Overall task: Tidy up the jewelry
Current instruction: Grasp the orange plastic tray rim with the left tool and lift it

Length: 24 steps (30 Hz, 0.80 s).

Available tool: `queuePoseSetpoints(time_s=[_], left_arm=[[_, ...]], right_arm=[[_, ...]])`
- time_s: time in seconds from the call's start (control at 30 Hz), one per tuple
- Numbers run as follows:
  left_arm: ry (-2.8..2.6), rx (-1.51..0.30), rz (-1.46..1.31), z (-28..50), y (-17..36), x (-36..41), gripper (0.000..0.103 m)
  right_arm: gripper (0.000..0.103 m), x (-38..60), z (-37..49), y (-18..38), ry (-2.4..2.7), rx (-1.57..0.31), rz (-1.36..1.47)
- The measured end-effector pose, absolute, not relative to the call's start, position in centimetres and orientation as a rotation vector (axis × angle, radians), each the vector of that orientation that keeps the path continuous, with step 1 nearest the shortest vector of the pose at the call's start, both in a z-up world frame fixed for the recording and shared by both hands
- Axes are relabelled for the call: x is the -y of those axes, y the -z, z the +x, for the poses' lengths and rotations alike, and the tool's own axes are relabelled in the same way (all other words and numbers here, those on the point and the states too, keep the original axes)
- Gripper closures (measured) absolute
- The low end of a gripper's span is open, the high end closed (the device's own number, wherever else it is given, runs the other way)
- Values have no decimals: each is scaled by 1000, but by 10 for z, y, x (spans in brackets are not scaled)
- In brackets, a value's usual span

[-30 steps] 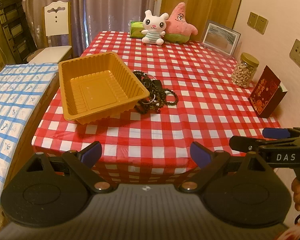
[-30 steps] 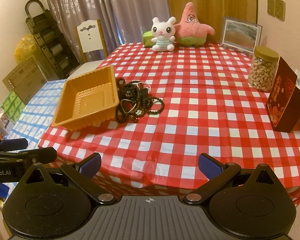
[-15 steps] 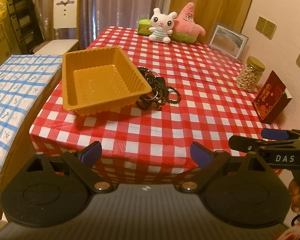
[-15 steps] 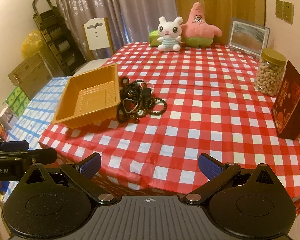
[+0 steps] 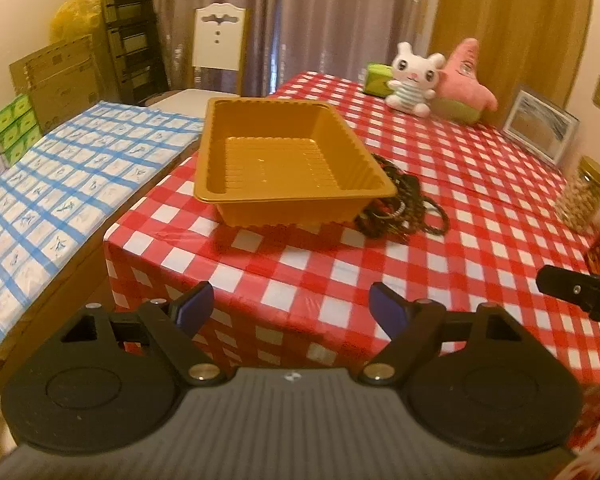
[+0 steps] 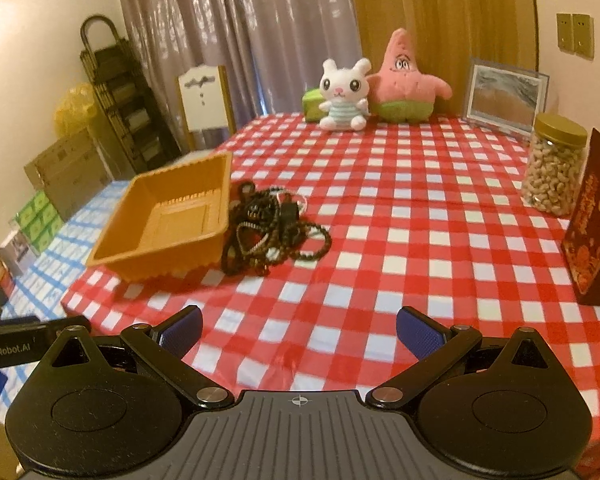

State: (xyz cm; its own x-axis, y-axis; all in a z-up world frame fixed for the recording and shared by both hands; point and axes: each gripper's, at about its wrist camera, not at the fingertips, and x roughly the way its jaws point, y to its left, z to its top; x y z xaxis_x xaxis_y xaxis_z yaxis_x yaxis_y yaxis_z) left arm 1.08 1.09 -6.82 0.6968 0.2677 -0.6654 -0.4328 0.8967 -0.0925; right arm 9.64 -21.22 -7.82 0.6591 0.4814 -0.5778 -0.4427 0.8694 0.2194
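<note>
Well ahead of both sets of fingers, on the red checked tablecloth (image 6: pixel 420 248), sits the tangle of dark beaded jewelry (image 6: pixel 270 230), pressed up against the side of the empty orange tray (image 5: pixel 284 160). Left gripper (image 5: pixel 290 306) hangs short of the table edge, fingers spread wide, nothing between them. Right gripper (image 6: pixel 298 334) matches it, blue pads far apart and empty. Those strands look light, limp and knotted together, so one pull may drag the whole heap. Smooth round beads could slip; best bet looks like pinching a loose loop on the outer edge, away from the tray wall
</note>
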Motion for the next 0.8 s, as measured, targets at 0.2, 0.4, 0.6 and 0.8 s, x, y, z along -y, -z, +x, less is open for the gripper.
queuePoseSetpoints(time_s=[0.2,0.4,0.6,0.8], left_arm=[[-436,-659,-276,28,80,-30,22],[-467,-606,-343,48,98,-59,33],[-530,-555,-441,59,117,-91,34],[-564,-471,-527,66,121,-107,34]], right_arm=[[5,203,118,94,-518,-665,80],[5,186,138,108,-481,-689,93],[5,164,160,121,-437,-710,77],[5,151,180,132,-393,-697,72]])
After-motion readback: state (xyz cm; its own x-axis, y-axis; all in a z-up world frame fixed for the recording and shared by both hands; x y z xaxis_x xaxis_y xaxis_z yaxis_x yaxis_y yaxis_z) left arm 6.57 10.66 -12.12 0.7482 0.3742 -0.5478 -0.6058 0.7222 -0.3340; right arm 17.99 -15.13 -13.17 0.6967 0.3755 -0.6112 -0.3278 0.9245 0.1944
